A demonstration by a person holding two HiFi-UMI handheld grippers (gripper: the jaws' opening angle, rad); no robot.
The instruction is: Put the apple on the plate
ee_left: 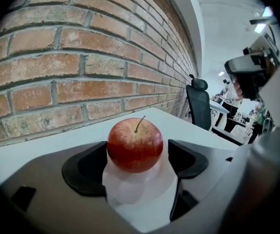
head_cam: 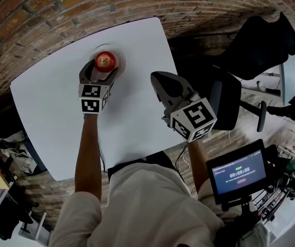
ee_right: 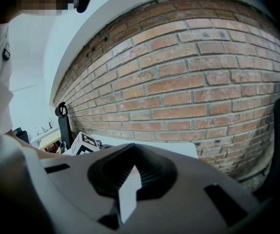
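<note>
A red apple stands upright on a small white plate at the far side of the white table. My left gripper is open, with one black pad on each side of the apple; a thin gap shows at the right pad. My right gripper hovers over the table's right part, apart from the plate. It is shut with nothing in it.
A brick wall runs just behind the table. A black office chair stands past the table's right edge. A small screen is mounted low at the right, near the person's body.
</note>
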